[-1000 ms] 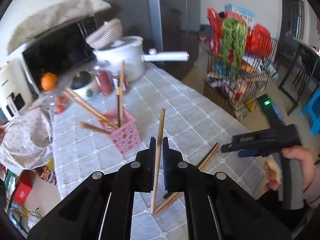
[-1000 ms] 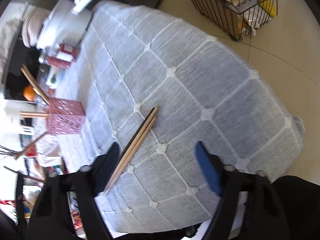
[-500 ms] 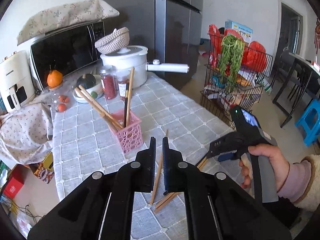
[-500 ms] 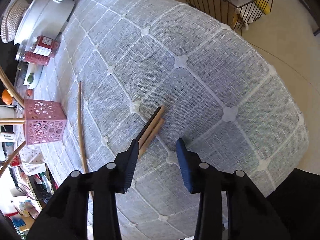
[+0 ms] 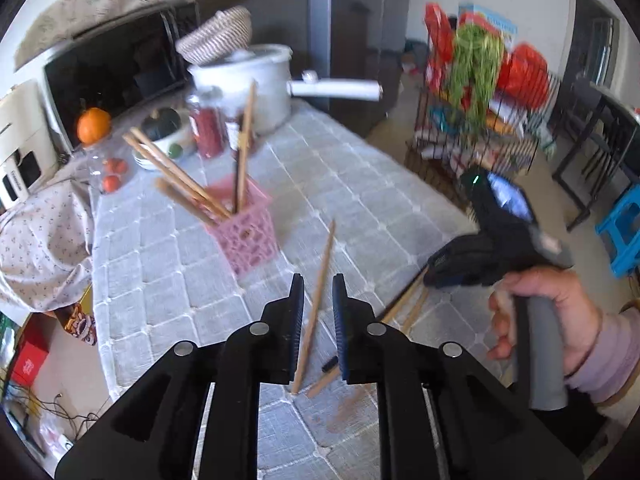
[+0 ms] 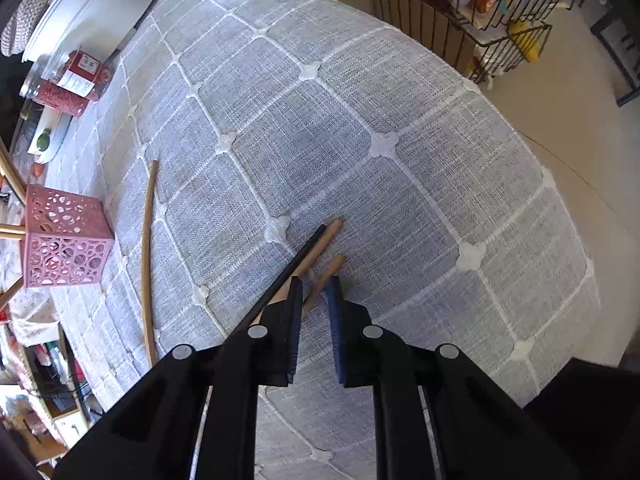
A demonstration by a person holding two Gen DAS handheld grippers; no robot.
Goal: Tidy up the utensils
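Right wrist: hand-held gripper (image 6: 314,284) pinching chopstick (image 6: 326,276).

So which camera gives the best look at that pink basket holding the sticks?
The left wrist view: the pink basket stands near the middle, chopsticks sticking up out of it. The right wrist view shows it only at the left edge, seen from above.

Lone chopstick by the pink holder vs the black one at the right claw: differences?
The lone chopstick is pale wood; the black chopstick is dark. The lone chopstick lies by itself near the pink holder; the black chopstick lies against wooden chopsticks at the right claw, just closed on one. Both lie flat on the cloth.
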